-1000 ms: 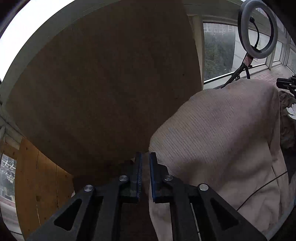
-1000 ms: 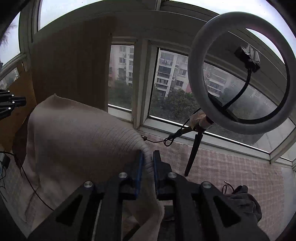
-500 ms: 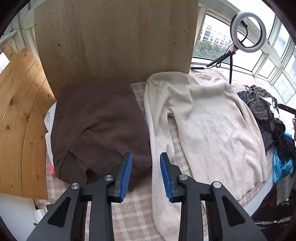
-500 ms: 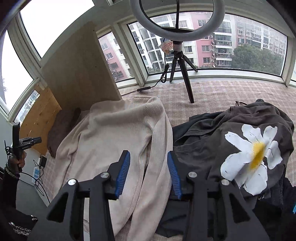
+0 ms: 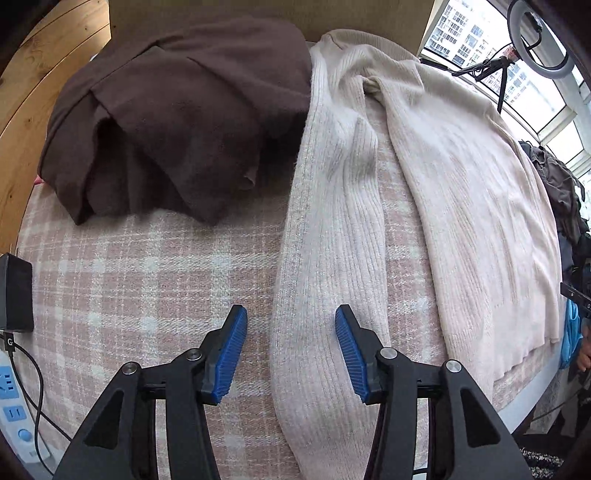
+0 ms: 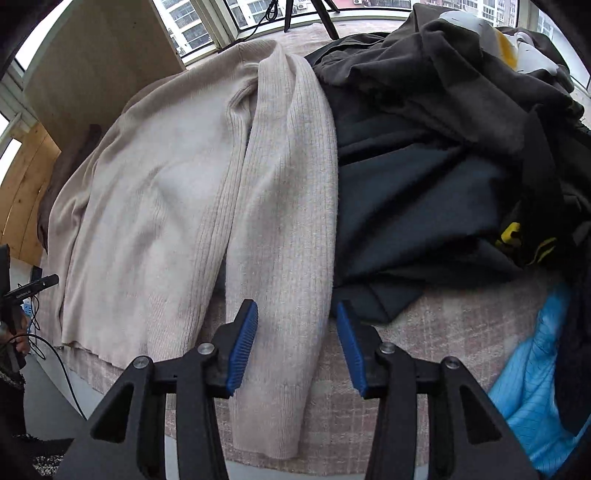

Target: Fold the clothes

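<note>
Illumination is diffuse daylight from the windows (image 6: 207,22) located beyond and above the fingers (image 6: 242,350). The panes are overexposed to near white in the left wrist view (image 5: 546,96). Shadows are soft: a faint dark band lies under the edge of the brown garment (image 5: 177,110) ahead-left of the fingers, and the folds of the dark clothes pile (image 6: 443,166) ahead-right lose detail. Both views show strong fisheye curvature, with black vignetting at the corners. Focus is sharp on the knit ribs of the cream sweater (image 5: 332,258); no motion blur is visible.
</note>
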Available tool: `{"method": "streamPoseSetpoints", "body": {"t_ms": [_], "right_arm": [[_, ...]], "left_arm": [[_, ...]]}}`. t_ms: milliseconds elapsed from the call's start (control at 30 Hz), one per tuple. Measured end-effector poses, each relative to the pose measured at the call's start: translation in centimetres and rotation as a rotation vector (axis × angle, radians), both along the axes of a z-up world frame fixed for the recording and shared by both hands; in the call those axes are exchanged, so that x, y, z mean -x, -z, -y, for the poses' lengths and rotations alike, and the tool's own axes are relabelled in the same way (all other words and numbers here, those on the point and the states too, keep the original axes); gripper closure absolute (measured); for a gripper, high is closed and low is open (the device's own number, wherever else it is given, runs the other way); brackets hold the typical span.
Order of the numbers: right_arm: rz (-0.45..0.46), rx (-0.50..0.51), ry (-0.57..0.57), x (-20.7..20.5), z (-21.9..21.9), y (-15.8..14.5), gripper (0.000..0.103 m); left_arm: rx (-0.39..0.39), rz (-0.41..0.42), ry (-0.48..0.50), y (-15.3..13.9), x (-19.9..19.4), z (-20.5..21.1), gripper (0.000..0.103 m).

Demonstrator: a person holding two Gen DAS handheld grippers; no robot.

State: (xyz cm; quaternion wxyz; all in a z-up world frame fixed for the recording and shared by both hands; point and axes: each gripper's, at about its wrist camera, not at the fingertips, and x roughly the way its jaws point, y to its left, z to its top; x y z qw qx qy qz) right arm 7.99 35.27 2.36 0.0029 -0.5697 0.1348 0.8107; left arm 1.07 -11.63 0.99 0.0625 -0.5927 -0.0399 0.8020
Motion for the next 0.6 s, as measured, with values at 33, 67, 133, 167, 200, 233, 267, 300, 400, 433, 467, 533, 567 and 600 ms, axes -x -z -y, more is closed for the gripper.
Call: {"method": "streamPoseSetpoints", "body": {"t_ms": [33,67,133,167,200,233,267,300,400,433,467,533,567,600], "right_arm": [[0.005,-0.008,-0.005,0.0,0.2,0.1,0.059],[0.002,-0.012,-0.008,0.0,0.2,0.0,0.059],[-0.006,-0.021,-0.014,0.0,0.2,-0.3,0.061],[-0.009,-0.025,-0.017,0.0,0.2,-0.4,0.065],[-0.013,-0.03,-0.02,-0.1,0.2,-0.6,0.082],[-0.016,-0.034,-0.023,-0.1,0.2,-0.7,0.094],[-0.02,-0.038,-0.026,-0.1,0.3,-0.8,0.094],[-0.024,-0.043,-0.029,-0.1,0.3,-1.0,0.095],[-0.073,-0.071,0.007,-0.5,-1.2,-3.3,0.096],[-0.094,-0.097,0.03,-0.7,-2.1,-4.6,0.097],[-0.115,-0.122,0.053,-0.9,-3.0,-5.8,0.097],[-0.157,-0.172,0.1,-1.2,-4.7,-8.2,0.097],[-0.178,-0.197,0.123,-1.4,-5.6,-9.4,0.097],[-0.199,-0.223,0.146,-1.5,-6.5,-10.6,0.097]], "left_arm": [[0.003,-0.003,0.004,0.0,0.0,-0.2,0.058],[0.012,-0.008,0.014,-0.1,0.0,-0.4,0.065],[0.004,-0.01,0.028,-0.2,-0.1,-0.9,0.084],[-0.006,-0.008,0.034,-0.3,-0.1,-1.1,0.099],[-0.009,-0.009,0.037,-0.4,-0.2,-1.3,0.099],[0.002,-0.015,0.037,-0.7,-0.3,-1.5,0.099],[0.003,-0.02,0.04,-1.0,-0.5,-1.6,0.099],[-0.005,-0.03,0.043,-1.6,-0.7,-1.7,0.099],[-0.016,-0.083,0.04,-4.5,-1.3,-1.6,0.099],[-0.017,-0.11,0.038,-5.9,-1.5,-1.4,0.099],[-0.014,-0.137,0.034,-7.3,-1.7,-1.0,0.099],[0.027,-0.194,0.03,-10.2,-1.9,0.3,0.099],[0.073,-0.229,0.018,-11.3,-1.9,1.2,0.099],[0.136,-0.251,-0.009,-12.2,-1.4,2.7,0.099]]}}
